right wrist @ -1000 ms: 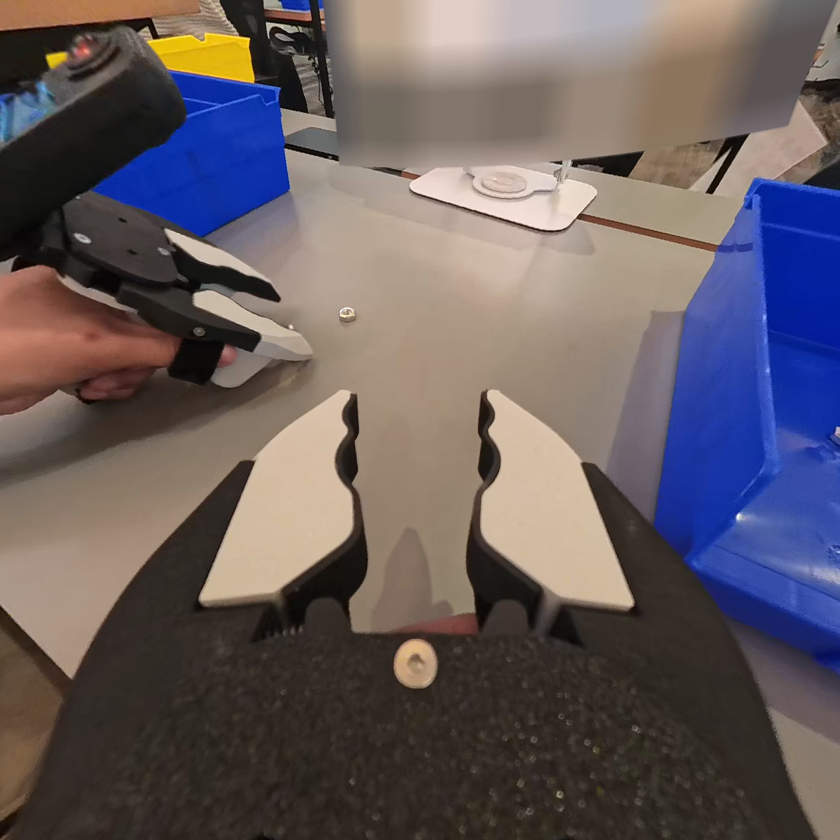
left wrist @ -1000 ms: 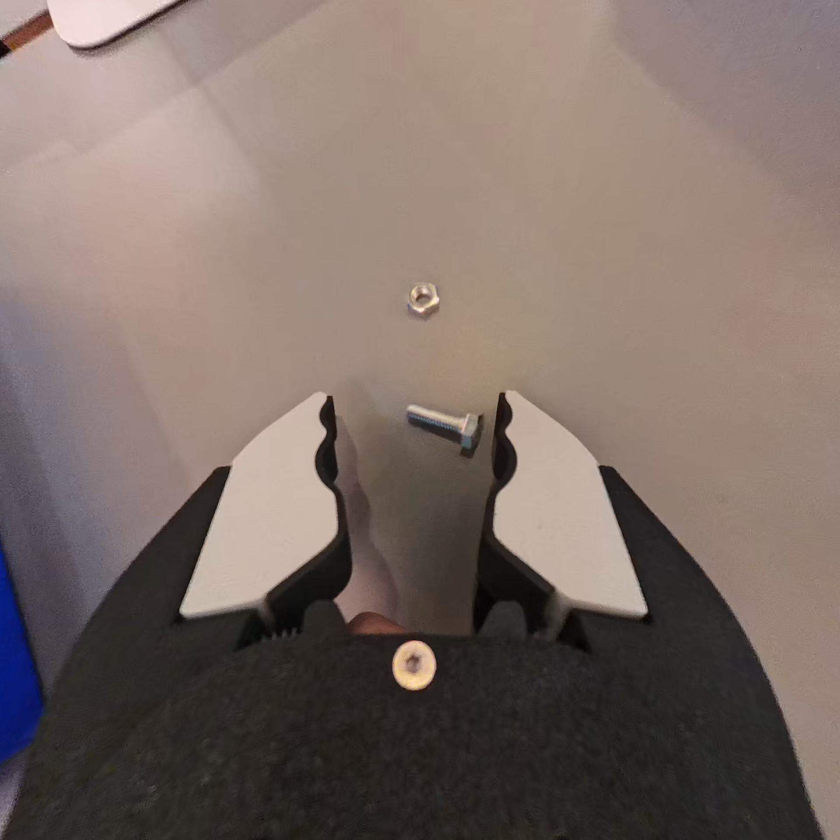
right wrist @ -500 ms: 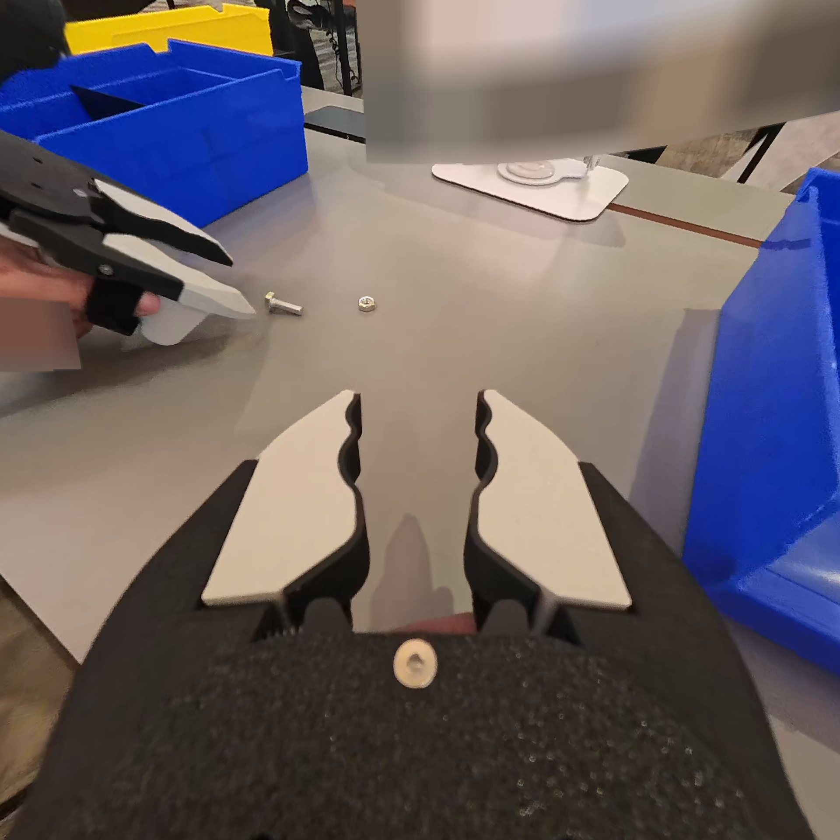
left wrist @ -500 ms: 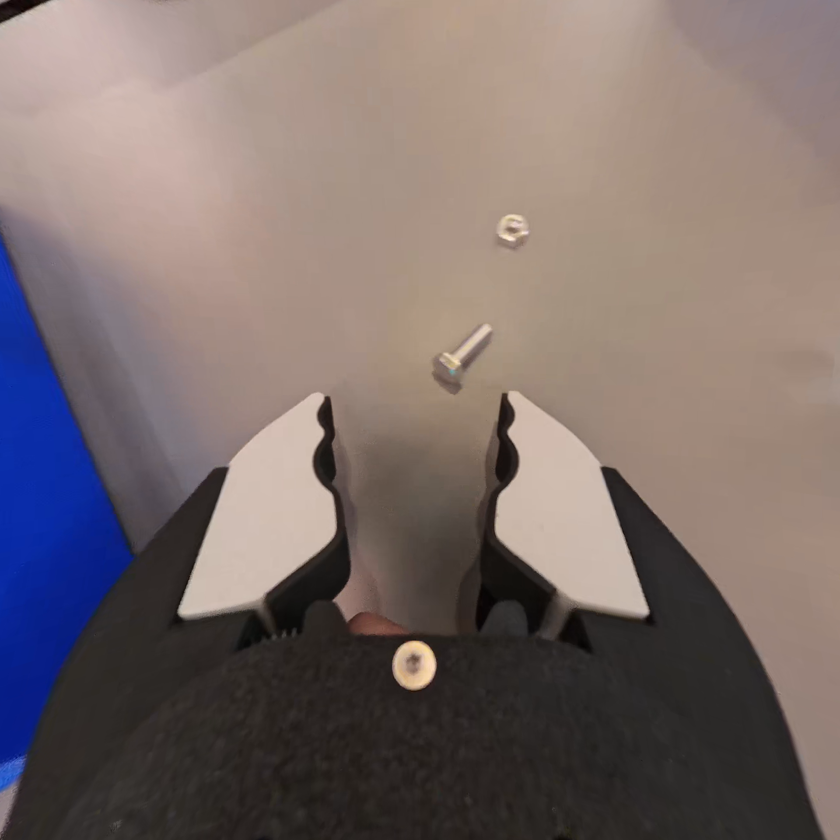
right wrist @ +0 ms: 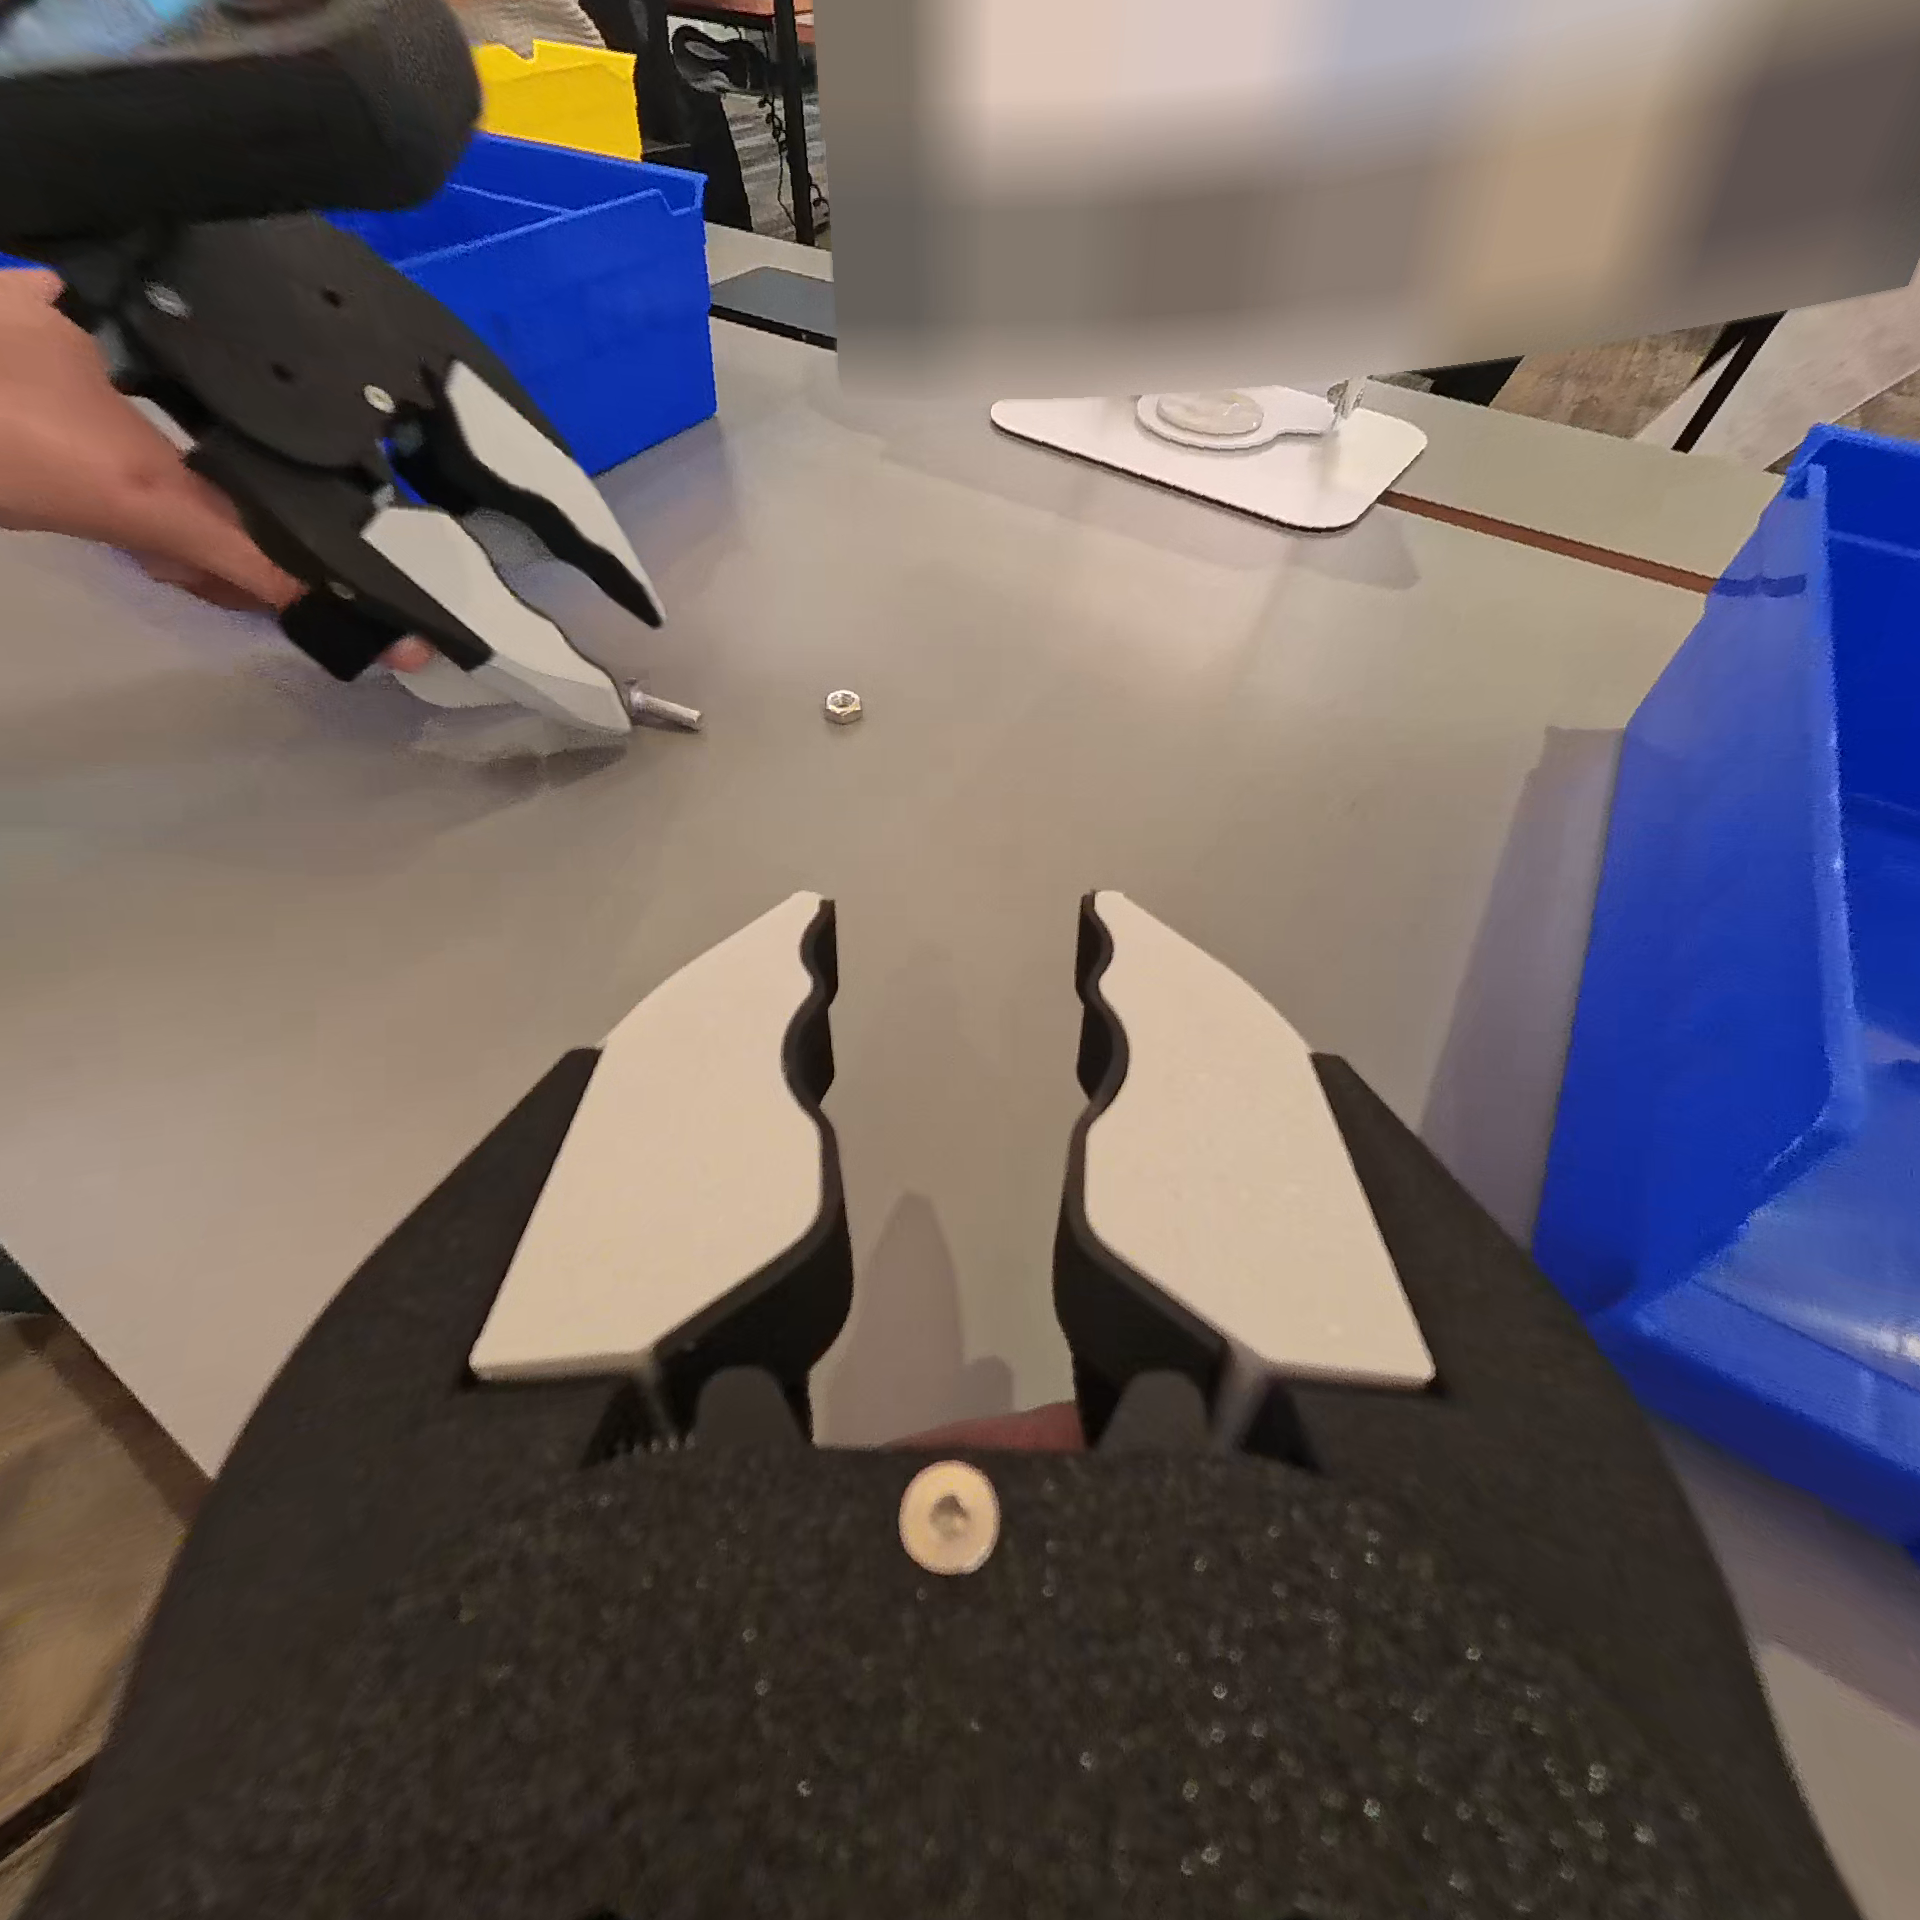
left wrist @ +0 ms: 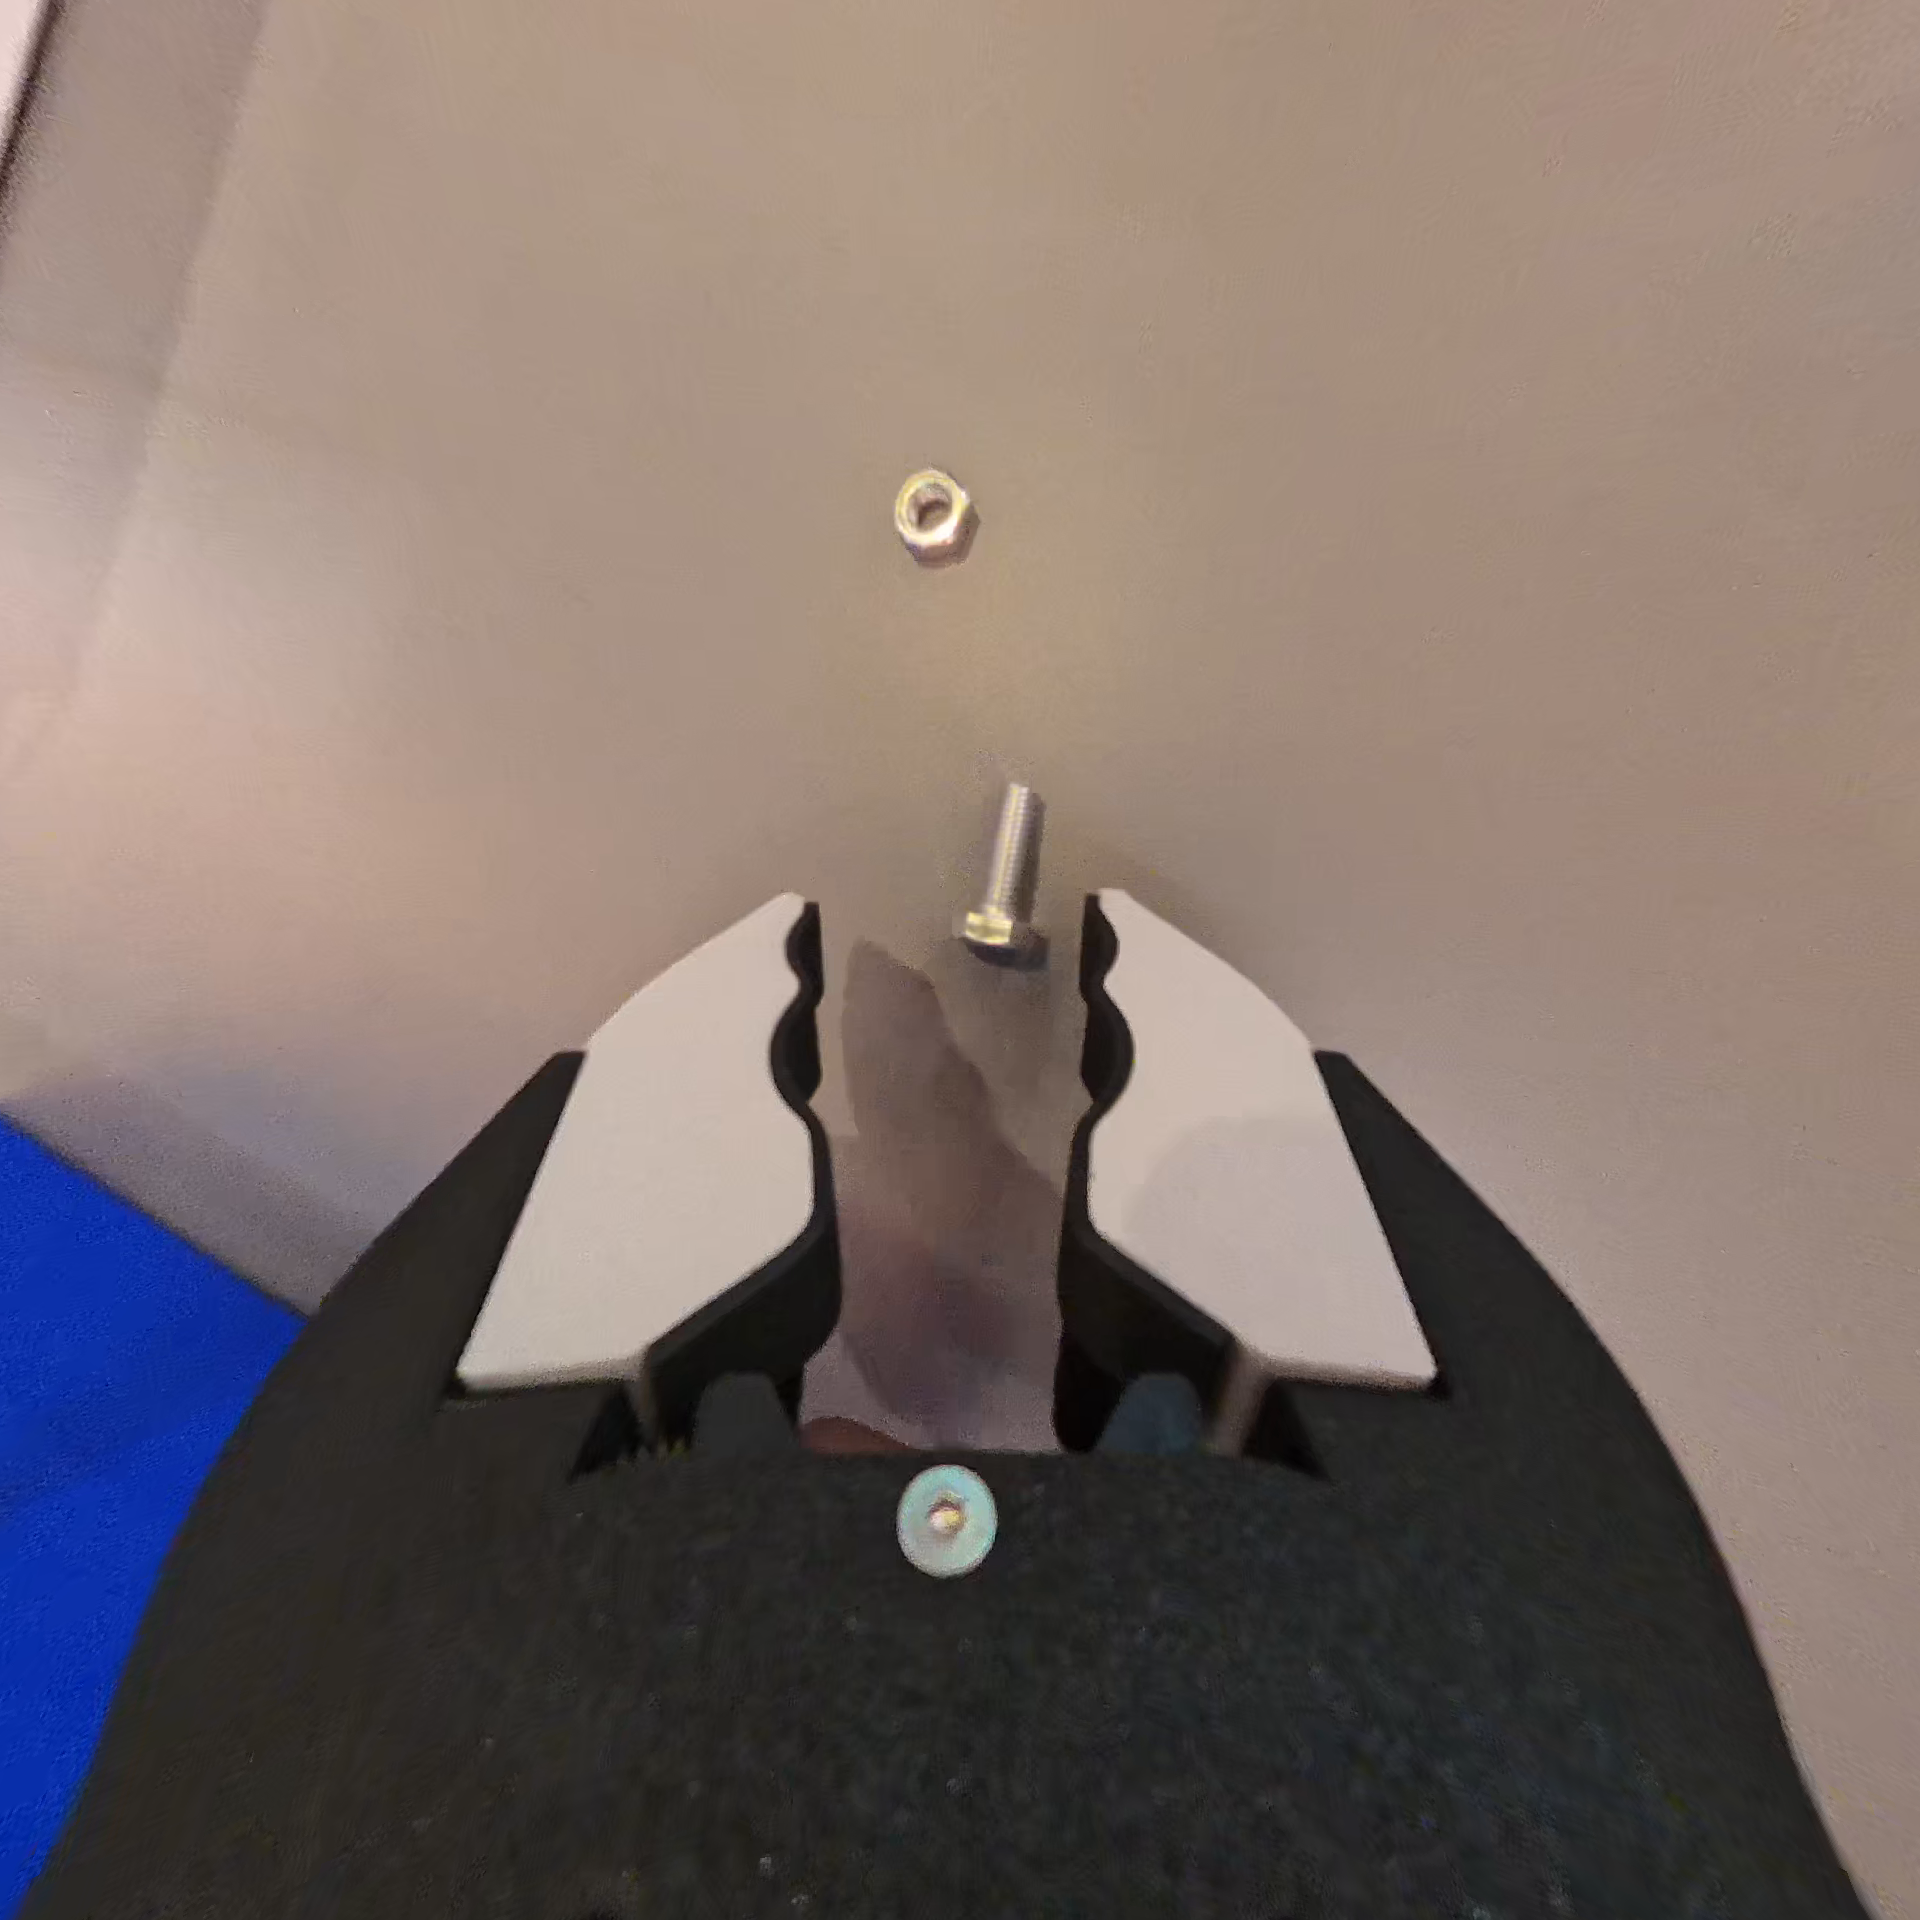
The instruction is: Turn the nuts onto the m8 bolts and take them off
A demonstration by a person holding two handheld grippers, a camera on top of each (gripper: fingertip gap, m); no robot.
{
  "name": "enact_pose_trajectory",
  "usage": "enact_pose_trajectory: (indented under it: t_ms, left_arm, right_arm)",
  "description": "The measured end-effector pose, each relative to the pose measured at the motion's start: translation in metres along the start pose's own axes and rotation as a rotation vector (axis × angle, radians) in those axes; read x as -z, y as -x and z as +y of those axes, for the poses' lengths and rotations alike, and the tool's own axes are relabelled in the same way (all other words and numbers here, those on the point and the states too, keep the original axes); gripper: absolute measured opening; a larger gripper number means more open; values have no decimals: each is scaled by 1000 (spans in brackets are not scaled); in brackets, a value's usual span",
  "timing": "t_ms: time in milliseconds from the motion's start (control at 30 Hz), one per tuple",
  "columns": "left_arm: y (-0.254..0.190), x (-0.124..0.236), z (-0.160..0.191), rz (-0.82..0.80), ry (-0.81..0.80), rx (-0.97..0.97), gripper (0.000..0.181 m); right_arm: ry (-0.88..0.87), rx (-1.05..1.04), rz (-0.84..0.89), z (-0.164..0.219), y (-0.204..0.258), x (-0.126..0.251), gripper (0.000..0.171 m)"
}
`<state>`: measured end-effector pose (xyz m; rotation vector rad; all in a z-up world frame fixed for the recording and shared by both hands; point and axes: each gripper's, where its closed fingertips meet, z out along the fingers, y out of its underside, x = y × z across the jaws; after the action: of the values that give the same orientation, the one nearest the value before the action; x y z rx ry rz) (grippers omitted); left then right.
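Bolt [left wrist: 1000, 885] now swung lengthwise between parted left claw [left wrist: 948, 920] tips; right claw [right wrist: 954, 914] released.

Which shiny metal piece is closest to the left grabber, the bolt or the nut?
The bolt. Its head lies at the open left gripper's fingertips; the nut lies farther out.

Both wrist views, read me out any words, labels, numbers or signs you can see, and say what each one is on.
None can be read in either view.
The bolt, the nut, the grey table, the blue bins and both grippers bear no visible writing.
The blurred patch above the white stand base is a privacy mask, not a thing in the scene.
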<state>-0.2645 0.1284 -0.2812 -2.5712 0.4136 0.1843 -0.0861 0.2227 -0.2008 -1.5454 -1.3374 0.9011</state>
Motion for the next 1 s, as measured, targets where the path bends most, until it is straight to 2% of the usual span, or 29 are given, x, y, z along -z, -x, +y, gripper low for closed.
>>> enact_pose_trajectory:
  t_ms: [133, 233, 367, 567, 633, 1000]
  left_arm:
    - [-6, -9, -1, 105, -34, 35, 44]
    - [-6, -7, 2, 118, -34, 45, 43]
    - [-17, -6, 2, 197, -76, 67, 24]
    - [-19, -11, -7, 194, -168, 76, 18]
    - [-17, -12, -8, 185, -167, 76, 9]
    - [-24, -9, -7, 112, -194, 22, 7]
  right_arm:
    - [-9, 9, 7, -3, -1, 4, 43]
    - [-21, 3, 10, -7, -5, 7, 42]
    - [-25, -14, 1, -6, -6, 7, 41]
    - [-22, -7, 1, -6, -5, 8, 40]
    - [-19, -3, 3, -6, -5, 8, 40]
    - [-19, -4, 2, -7, -4, 8, 37]
